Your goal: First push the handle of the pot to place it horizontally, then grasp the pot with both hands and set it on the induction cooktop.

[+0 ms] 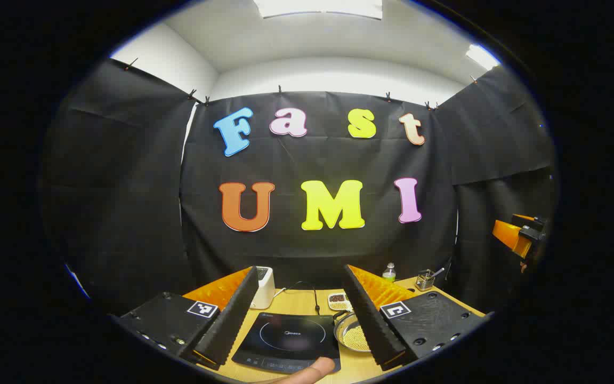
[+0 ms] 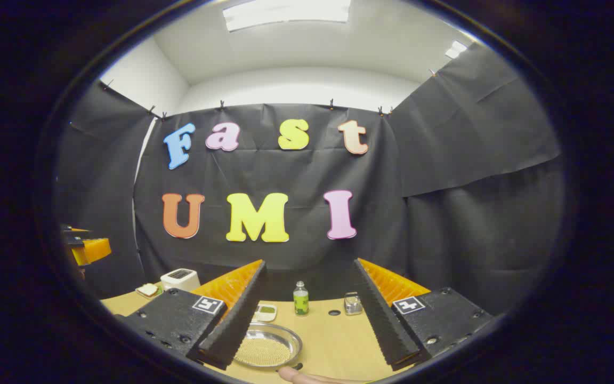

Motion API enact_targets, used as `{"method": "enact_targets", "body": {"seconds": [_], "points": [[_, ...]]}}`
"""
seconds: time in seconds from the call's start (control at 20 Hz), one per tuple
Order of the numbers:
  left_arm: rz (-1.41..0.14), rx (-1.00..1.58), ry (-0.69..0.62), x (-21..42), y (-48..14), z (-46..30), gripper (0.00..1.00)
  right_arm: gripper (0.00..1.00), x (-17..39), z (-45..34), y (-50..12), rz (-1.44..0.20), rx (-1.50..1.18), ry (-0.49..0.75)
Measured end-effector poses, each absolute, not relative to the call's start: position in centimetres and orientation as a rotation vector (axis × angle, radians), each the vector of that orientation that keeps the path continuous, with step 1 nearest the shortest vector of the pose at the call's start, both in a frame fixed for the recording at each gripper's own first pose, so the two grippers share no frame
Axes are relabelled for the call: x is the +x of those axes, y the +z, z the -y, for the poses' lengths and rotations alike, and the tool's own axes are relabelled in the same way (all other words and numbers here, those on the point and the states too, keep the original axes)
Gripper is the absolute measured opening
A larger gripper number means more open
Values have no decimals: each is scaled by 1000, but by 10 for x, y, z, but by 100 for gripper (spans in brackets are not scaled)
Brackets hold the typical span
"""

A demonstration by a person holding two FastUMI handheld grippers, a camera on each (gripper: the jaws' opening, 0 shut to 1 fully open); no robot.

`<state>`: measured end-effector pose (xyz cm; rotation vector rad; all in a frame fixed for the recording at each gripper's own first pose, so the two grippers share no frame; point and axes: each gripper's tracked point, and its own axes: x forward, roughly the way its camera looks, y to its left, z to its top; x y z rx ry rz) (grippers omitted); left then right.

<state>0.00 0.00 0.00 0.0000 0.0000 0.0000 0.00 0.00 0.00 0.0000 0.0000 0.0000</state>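
On the table, the pot [image 2: 267, 348] sits just right of the cooktop [image 1: 288, 341], low between both raised grippers. Left gripper [image 1: 296, 325] and right gripper [image 2: 307, 325] gape empty. Handle direction unclear; the right appears nearer.

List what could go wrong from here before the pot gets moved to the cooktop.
1. The pot holds small pale grains; tilting it during the push or lift could spill them onto the table.
2. The cooktop has a cable running behind it and a small dish close by; a wide swing might snag or knock them.
3. A fingertip rests at the cooktop's near edge, in the pot's likely path.
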Motion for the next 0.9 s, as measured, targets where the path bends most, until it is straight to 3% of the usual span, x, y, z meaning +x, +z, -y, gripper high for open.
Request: {"method": "enact_targets", "body": {"seconds": [0.05,0.9], "points": [[2,8,0,-1,0,-1,94,100,0,5,-2,-2,-11,-10],[4,6,-26,-2,-10,10,95,99,3,36,-9,-15,8,-39]]}}
